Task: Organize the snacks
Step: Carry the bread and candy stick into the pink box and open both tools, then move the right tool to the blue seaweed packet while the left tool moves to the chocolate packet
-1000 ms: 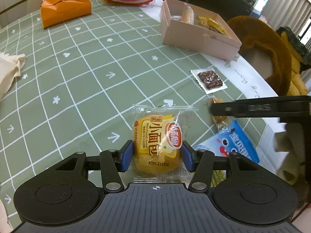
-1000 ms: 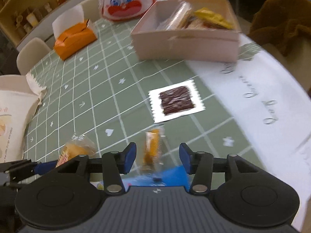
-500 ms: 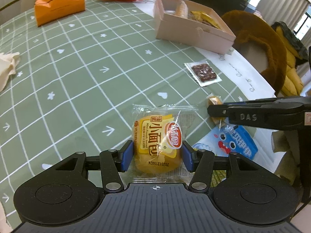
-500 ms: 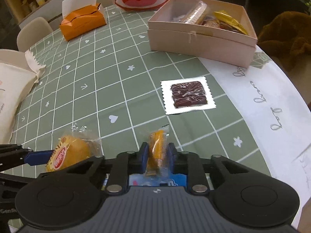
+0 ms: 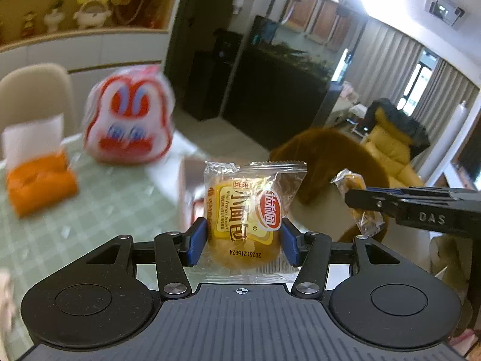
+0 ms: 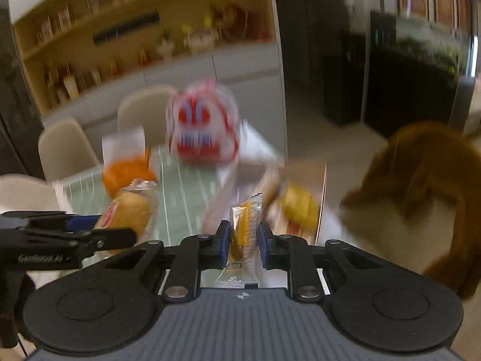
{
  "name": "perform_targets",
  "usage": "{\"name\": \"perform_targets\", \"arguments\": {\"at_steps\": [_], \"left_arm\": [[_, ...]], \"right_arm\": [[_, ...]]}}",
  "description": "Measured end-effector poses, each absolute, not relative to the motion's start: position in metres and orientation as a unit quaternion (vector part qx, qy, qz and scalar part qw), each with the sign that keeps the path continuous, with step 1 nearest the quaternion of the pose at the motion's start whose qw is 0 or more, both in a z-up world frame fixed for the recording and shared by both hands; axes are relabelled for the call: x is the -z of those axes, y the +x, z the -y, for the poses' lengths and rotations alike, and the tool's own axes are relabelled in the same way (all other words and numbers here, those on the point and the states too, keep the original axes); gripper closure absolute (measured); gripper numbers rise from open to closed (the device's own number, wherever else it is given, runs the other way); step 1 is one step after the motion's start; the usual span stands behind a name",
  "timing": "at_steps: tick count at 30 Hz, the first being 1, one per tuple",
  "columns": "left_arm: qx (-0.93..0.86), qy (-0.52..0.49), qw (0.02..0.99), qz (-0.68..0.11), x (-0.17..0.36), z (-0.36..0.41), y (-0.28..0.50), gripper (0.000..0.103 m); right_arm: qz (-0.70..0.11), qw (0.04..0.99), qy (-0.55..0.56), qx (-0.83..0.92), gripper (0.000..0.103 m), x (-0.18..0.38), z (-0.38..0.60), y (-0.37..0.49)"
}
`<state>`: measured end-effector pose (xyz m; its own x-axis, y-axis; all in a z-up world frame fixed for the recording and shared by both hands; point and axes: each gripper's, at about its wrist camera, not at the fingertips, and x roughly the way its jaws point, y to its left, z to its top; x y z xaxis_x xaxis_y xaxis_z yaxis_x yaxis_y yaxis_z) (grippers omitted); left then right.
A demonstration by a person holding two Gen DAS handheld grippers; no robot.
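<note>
Left gripper: clamping the mini French bread packet, tilting downward above the green table.
Right gripper: pinching a narrow snack packet, beside the left.

The left gripper is clamping a wrapped mini bread between its blue pads, holding the packet upright above the surface. At the right, the right gripper is reaching in sideways, pinching a small wrapped snack that is hanging tilted. Behind, blurred, a red-and-white cartoon-face bag and an orange tissue box are sitting on the green checked cloth. A brown furry chair is standing beyond the edge.
</note>
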<state>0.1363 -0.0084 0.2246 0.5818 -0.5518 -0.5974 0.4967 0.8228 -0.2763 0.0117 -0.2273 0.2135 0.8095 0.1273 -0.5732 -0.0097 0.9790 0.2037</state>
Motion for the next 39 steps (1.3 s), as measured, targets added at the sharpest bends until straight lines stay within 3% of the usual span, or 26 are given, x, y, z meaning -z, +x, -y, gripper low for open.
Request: {"name": "perform_targets", "arguments": {"at_steps": [6, 9, 10, 16, 24, 29, 34, 39], "left_arm": [[0.306, -0.095, 0.870, -0.375, -0.215, 0.059, 0.231, 0.045], [0.284, -0.079, 0.864, -0.409, -0.179, 0.086, 0.265, 0.047], [0.278, -0.070, 0.865, -0.413, -0.171, 0.090, 0.269, 0.047], [0.266, -0.066, 0.853, -0.443, -0.129, 0.076, 0.254, 0.047], [0.312, -0.010, 0.798, -0.516, -0.064, 0.041, 0.161, 0.047], [0.351, 0.032, 0.784, -0.511, -0.057, 0.031, 0.111, 0.047], [0.396, 0.094, 0.765, -0.500, -0.057, 0.032, 0.057, 0.047], [0.400, 0.129, 0.765, -0.489, -0.053, 0.033, 0.023, 0.047]], "right_arm": [[-0.305, 0.946, 0.102, -0.042, 0.081, -0.226, 0.263, 0.078], [-0.339, 0.933, 0.115, -0.042, 0.049, -0.202, 0.277, 0.112], [-0.345, 0.931, 0.115, -0.034, 0.044, -0.193, 0.280, 0.115], [-0.394, 0.908, 0.142, -0.024, 0.033, -0.137, 0.295, 0.098], [-0.460, 0.870, 0.175, -0.011, 0.031, -0.067, 0.278, 0.035], [-0.485, 0.852, 0.197, -0.001, 0.031, -0.048, 0.252, 0.005], [-0.489, 0.857, 0.162, -0.006, 0.019, -0.044, 0.219, -0.030], [-0.503, 0.852, 0.144, 0.012, 0.018, -0.033, 0.208, -0.048]]}}
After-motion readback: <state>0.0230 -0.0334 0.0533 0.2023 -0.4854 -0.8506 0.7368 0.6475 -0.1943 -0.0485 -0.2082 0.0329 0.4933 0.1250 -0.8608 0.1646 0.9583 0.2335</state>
